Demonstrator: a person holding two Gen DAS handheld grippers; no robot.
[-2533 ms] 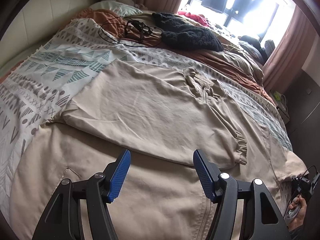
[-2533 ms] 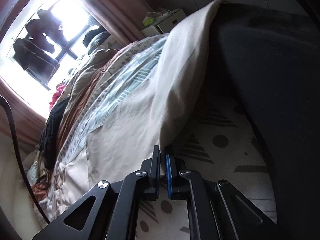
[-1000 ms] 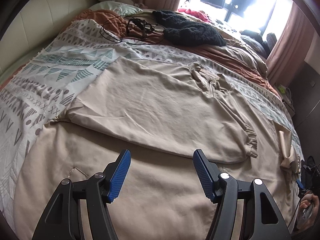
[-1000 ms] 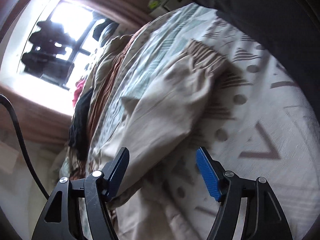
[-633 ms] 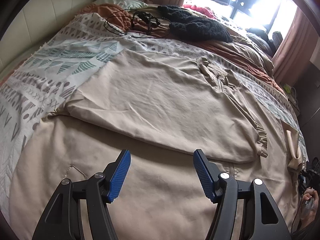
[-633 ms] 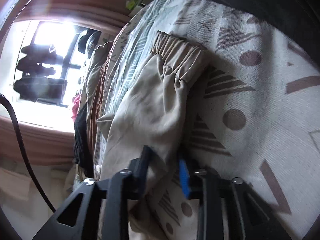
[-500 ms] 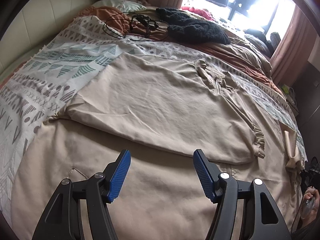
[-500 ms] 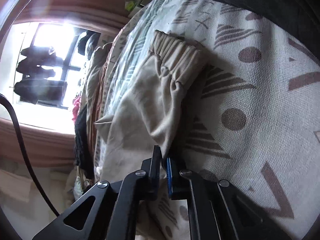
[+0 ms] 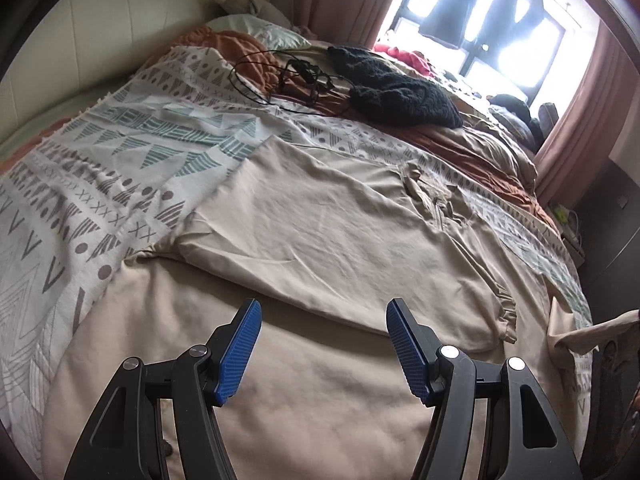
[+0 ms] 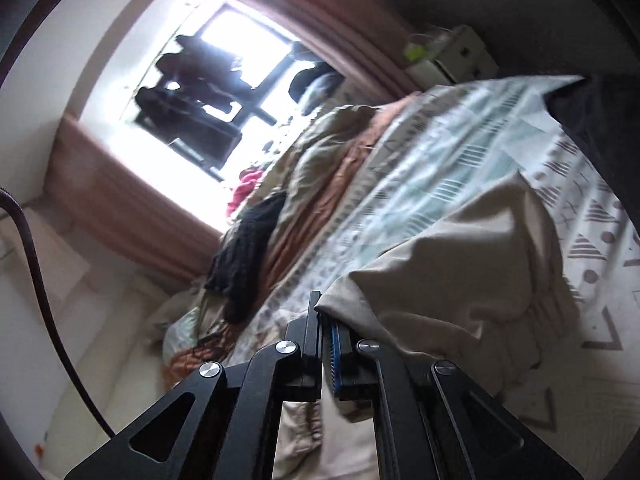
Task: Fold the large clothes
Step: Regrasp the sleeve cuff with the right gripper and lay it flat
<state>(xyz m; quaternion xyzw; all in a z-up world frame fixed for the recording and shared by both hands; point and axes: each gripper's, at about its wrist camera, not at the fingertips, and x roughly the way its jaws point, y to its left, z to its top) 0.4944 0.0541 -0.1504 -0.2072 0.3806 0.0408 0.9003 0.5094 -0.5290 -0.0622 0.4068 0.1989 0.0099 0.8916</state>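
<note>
Lifted since a second ago: beige fabric sleeve [image 10: 452, 276], now off the bed and clamped in right gripper [image 10: 326, 320]. Large beige zip jacket [image 9: 328, 232] lies flat on patterned bedspread [image 9: 100, 184], long axis toward the window, collar at far end. Left gripper [image 9: 322, 344] hovers over it, jaws apart, empty.

A jacket [image 9: 320, 232] lies spread on the bed's blanket [image 9: 100, 184], one sleeve [image 9: 400, 280] folded across its front. Behind it lie a knitted garment [image 9: 400, 92] and cables [image 9: 288, 76]; the window [image 9: 492, 20] stands beyond.
</note>
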